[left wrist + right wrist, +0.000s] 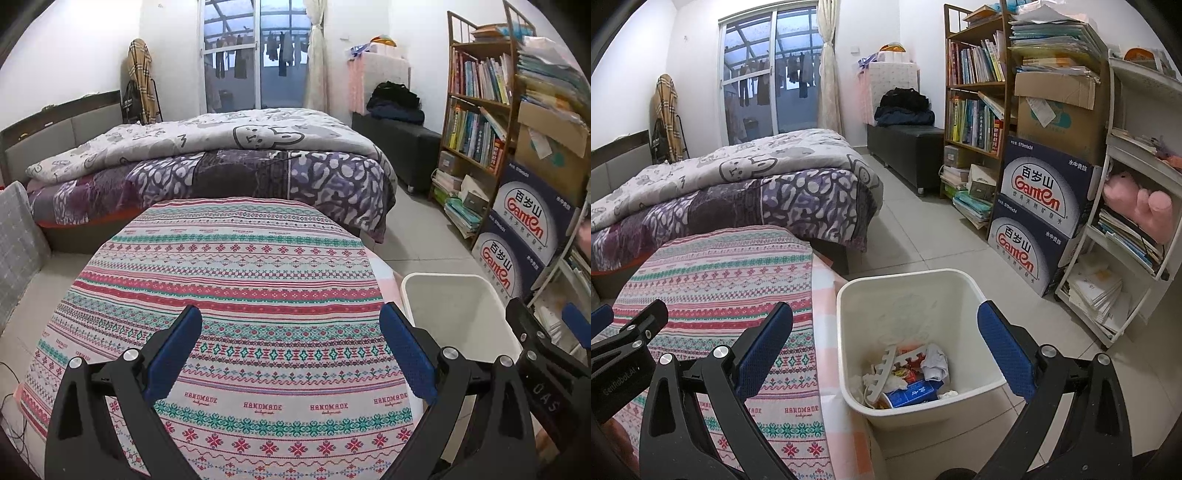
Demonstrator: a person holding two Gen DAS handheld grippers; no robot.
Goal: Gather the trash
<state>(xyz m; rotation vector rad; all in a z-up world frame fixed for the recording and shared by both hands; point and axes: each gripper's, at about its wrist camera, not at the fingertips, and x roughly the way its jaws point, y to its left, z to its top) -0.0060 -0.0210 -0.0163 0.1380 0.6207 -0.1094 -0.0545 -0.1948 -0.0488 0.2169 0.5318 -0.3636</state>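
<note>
Two grippers hang side by side above a small table (pixel 236 295) covered in a striped, patterned cloth, both with their blue-padded fingers spread wide apart and holding nothing. The left gripper (pixel 291 354) hovers over the near half of the table, its fingers touching neither the cloth nor anything else. The right gripper (pixel 886 354) is poised over a white plastic bin (pixel 964 295) that stands on the tiled floor just beside the table's right edge; its left finger is seen over the cloth and its right finger over the bin's far side, with no contact that can be seen.

Inside the bin, at the bottom, lies the collected trash (pixel 908 376): crumpled white paper, a white plastic strip with a toothed edge, a red and white wrapper, and a blue carton. In the left wrist view the bin (pixel 458 310) shows only its pale inner wall.

Beyond the table is a bed (pixel 221 158) with a grey and purple quilt. To the right of the bin stand two stacked dark blue cardboard boxes (pixel 1038 206) and a wooden bookshelf (pixel 975 103).
</note>
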